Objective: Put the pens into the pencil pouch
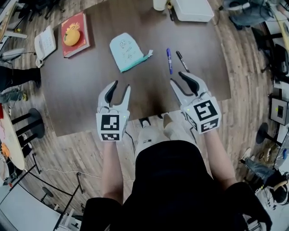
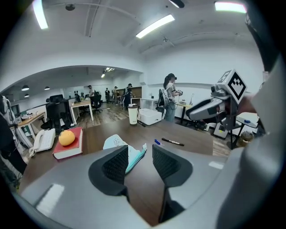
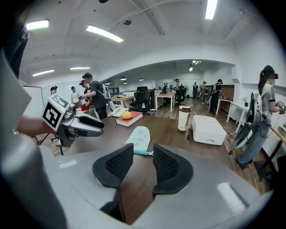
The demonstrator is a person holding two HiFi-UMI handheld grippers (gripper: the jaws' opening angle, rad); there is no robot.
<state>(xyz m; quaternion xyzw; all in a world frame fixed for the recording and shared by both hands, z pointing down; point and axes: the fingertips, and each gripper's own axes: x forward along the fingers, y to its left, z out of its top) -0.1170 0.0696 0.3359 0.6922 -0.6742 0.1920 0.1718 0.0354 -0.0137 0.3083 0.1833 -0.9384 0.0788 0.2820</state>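
A blue pen (image 1: 169, 60) and a black pen (image 1: 182, 61) lie side by side on the dark brown wooden surface (image 1: 90, 94), right of its middle. They are close together but not touching, and the black one slants a little. Both are outside the pale teal fabric pencil pouch (image 1: 127, 52), which lies flat to their left, near them but apart. The pouch has a darker teal strip along one edge and a small tab at the corner nearest the blue pen. Whether its zip is open cannot be made out, and its print is too small to read. In the left gripper view, one black pad hides the pouch's near part, and only a short end of the blue pen shows above the other pad.

The left tongs (image 1: 121, 85) are held over the near half of the surface, on the person's side of the pouch, released, with nothing between the pads. The right tongs (image 1: 176, 77) sit just short of the pens, also spread and empty.

At the far left corner an orange fruit (image 1: 72, 37) rests on a red hardcover book (image 1: 77, 21), with a white desk telephone (image 1: 45, 43) beside it. A white rectangular box (image 1: 193, 10) at the far edge is cut off by the frame. The person's black top (image 1: 176, 189) covers part of the surface's near edge.
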